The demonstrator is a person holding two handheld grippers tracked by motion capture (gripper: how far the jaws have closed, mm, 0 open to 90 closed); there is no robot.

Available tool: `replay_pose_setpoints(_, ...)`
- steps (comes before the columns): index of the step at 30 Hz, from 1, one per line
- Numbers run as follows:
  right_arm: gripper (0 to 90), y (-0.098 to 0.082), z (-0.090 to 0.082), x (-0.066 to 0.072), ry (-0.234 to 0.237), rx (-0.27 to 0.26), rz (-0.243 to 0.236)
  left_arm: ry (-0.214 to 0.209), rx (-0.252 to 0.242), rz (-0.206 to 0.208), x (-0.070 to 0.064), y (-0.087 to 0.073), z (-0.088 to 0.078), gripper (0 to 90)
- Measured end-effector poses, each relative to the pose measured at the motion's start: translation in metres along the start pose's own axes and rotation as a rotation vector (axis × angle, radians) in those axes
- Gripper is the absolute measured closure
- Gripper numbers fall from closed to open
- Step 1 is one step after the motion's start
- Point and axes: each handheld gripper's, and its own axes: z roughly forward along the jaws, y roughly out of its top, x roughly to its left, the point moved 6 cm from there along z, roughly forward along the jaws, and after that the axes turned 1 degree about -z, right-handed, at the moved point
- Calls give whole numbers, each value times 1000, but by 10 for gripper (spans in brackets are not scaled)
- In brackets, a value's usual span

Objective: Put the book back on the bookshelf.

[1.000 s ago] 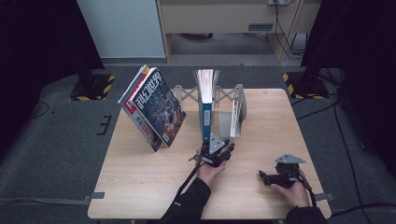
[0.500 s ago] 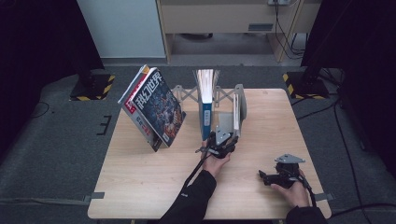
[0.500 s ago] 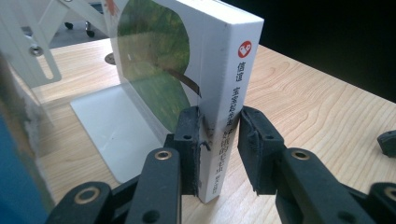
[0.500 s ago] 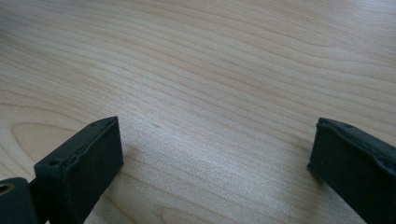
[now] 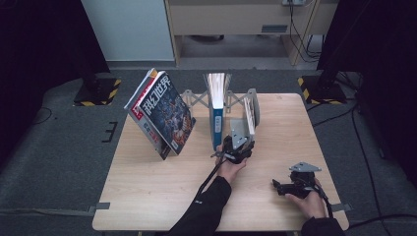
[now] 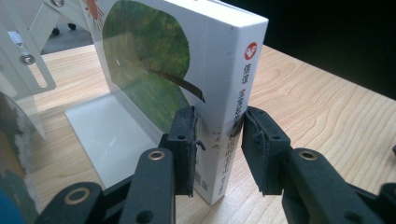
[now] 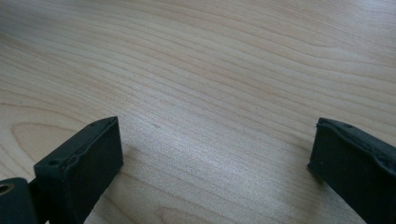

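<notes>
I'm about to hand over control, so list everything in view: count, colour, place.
Table: one, light wood, centre of the floor.
Book rack: one, pale grey metal, extendable, along the table's far edge.
Magazine: one, colourful cover, leaning at the rack's left end.
Blue-spined book: one, upright, mid rack.
White book: one, green tree on its cover, upright at the rack's right end.
Striped floor bases: two, yellow and black, beyond the table's far corners.
Left gripper: black, jaws have just been opening, white book's spine between them; whether the pads press it is unclear.
Right gripper: black, open, low over the table's near right.
</notes>
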Motion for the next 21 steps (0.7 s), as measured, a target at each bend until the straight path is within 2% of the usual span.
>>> replay_pose_setpoints(2,28,0,0,0,0,0,0,-13,3,5,-2,0,-3,592)
replay_pose_setpoints(5,28,0,0,0,0,0,0,-24,25,46,-3,-1,-12,537)
replay_pose_setpoints(10,28,0,0,0,0,0,0,-61,79,49,-3,-7,-34,472)
replay_pose_setpoints(14,28,0,0,0,0,0,0,-82,157,86,1,-18,-51,403)
replay_pose_setpoints(18,27,0,0,0,0,0,1,-113,195,66,7,-26,-68,358)
replay_pose_setpoints(21,27,0,0,0,0,0,0,-144,232,17,13,-35,-82,314)
